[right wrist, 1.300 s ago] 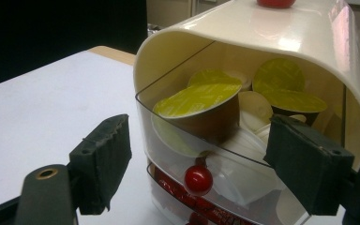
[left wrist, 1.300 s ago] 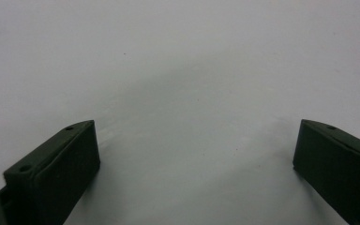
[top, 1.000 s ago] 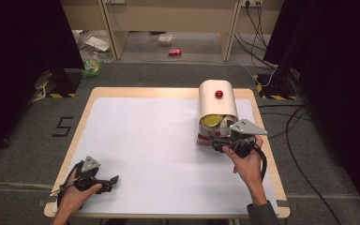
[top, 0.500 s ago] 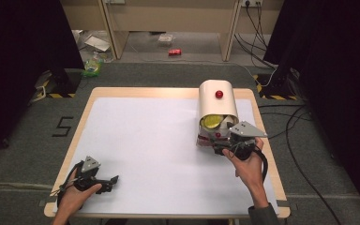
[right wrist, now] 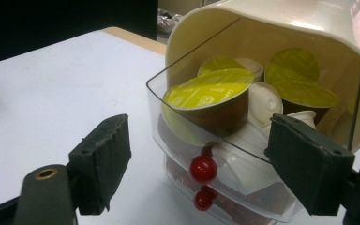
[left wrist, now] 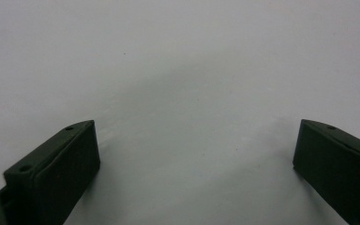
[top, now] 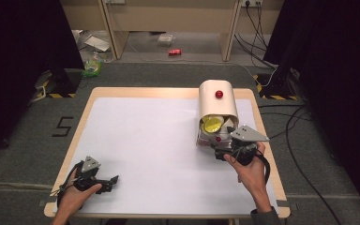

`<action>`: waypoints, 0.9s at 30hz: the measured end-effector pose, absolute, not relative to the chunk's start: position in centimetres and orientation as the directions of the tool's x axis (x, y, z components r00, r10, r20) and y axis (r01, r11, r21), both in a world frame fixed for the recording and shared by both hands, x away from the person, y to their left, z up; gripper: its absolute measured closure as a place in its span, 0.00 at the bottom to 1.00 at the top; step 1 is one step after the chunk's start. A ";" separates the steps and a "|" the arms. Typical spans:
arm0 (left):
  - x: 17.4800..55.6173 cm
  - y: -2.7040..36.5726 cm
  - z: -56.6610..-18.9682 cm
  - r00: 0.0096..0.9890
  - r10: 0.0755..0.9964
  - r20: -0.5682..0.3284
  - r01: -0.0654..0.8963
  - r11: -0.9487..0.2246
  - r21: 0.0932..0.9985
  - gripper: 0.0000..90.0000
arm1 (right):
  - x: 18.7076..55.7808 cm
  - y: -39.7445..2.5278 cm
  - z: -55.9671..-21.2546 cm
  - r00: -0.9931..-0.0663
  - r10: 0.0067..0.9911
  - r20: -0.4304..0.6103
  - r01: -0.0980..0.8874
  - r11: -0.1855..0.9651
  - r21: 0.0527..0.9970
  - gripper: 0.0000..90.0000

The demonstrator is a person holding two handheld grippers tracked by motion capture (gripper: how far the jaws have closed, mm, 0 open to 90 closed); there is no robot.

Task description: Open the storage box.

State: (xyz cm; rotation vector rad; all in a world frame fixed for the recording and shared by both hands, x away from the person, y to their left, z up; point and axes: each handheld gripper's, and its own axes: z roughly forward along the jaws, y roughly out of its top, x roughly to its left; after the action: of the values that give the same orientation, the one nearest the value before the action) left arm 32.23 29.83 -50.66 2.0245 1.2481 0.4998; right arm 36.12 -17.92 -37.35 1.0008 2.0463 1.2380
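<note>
A cream dome-shaped holder with a red knob on top stands at the table's right side. Its clear upper drawer is slid out toward me and holds several coffee capsules with yellow-green lids and white cups. A small red knob sits on that drawer's front, with a second red knob on the drawer below. My right gripper is open, one jaw on each side of the upper knob without touching it. My left gripper rests open on the white table top at the front left.
The white mat covers the wooden table; its middle and left hold nothing. Cables trail over the floor to the right of the table. Litter and a red can lie on the floor beyond the far edge.
My right gripper has eased slightly toward the table's near edge in front of the drawers. The left gripper has not moved.
</note>
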 end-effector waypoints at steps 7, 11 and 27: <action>32.2 29.8 -50.7 0.462 0.886 -0.034 0.617 -0.294 0.730 0.00 | 35.5 -18.0 -37.5 -0.580 0.811 -0.077 0.311 0.308 0.899 0.25; 32.2 29.8 -50.7 0.462 0.886 -0.035 0.617 -0.294 0.730 0.00 | 35.1 -18.0 -37.5 -0.583 0.809 -0.080 0.312 0.314 0.897 0.25; 32.2 29.8 -50.7 0.462 0.886 -0.034 0.617 -0.294 0.730 0.00 | 33.5 -18.1 -37.8 -0.598 0.797 -0.087 0.311 0.331 0.891 0.25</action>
State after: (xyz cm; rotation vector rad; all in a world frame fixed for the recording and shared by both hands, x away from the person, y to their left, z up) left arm 32.23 29.84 -50.66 2.0240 1.2479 0.5002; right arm 33.47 -18.08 -37.77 0.9700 2.0782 1.2226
